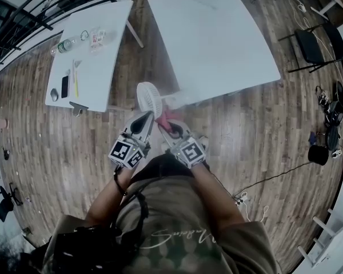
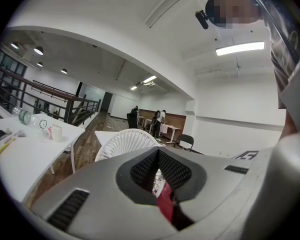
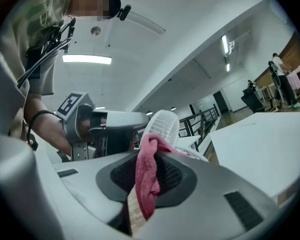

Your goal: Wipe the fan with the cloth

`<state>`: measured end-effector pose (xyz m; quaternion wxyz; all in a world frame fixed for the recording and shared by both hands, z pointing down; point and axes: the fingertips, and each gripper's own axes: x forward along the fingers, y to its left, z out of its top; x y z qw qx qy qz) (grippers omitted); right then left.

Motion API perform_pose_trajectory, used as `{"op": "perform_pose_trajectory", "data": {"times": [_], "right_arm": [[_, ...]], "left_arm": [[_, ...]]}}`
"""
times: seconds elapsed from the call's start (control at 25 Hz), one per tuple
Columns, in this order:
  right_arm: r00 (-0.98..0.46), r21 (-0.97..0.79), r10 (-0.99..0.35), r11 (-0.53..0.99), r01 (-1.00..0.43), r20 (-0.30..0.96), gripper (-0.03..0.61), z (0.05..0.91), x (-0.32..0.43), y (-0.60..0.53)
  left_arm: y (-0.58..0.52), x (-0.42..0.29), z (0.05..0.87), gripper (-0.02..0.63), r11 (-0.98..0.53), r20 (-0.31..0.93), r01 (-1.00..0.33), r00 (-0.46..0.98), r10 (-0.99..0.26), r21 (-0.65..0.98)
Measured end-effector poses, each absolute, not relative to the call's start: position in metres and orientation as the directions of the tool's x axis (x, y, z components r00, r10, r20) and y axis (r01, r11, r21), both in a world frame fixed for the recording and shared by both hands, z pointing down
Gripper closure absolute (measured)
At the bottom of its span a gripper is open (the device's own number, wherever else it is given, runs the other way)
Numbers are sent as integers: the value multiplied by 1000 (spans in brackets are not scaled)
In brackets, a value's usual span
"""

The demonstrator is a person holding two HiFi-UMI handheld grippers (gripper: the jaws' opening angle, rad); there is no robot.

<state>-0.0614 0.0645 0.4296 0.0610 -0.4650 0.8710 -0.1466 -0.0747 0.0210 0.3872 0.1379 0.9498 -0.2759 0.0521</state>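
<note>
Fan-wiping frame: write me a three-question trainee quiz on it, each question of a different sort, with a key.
1. Multiple choice: what is between the jaws of the right gripper? A) a sponge B) a pink cloth C) nothing
2. True or false: the left gripper, which holds up the white fan, has its jaws spread wide.
3. Short answer: in the head view, which white table carries the bottle?
Key: 1 B; 2 false, the jaws are closed; 3 the left table.
</note>
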Motion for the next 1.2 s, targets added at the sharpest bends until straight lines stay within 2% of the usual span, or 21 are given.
{"op": "perform_pose_trajectory", "data": {"times": [0.36,0.64,0.8,0.96,1.2], "right_arm": [[-608,-319,-772,539,-780,183,488,498,-80,62],[-393,-466,-919,334,-819,33,486,440,7,37],[-367,-571,-924,357,-739,-102,486,395,33,6],[-409,-583,-903,403,-706,-130,486,379,22,-11],[-413,-668,-895,412,-620,-168,486,371,11,-13]], "left_arm": [[16,-62,381,594,-838,201,-504,861,-468,208],[22,-67,383,594,-837,216,-504,860,-463,215],[23,-70,386,594,-828,203,-510,858,-472,234],[21,-68,380,594,-806,184,-520,854,-486,283],[21,-64,375,595,-814,175,-517,856,-486,266]]}}
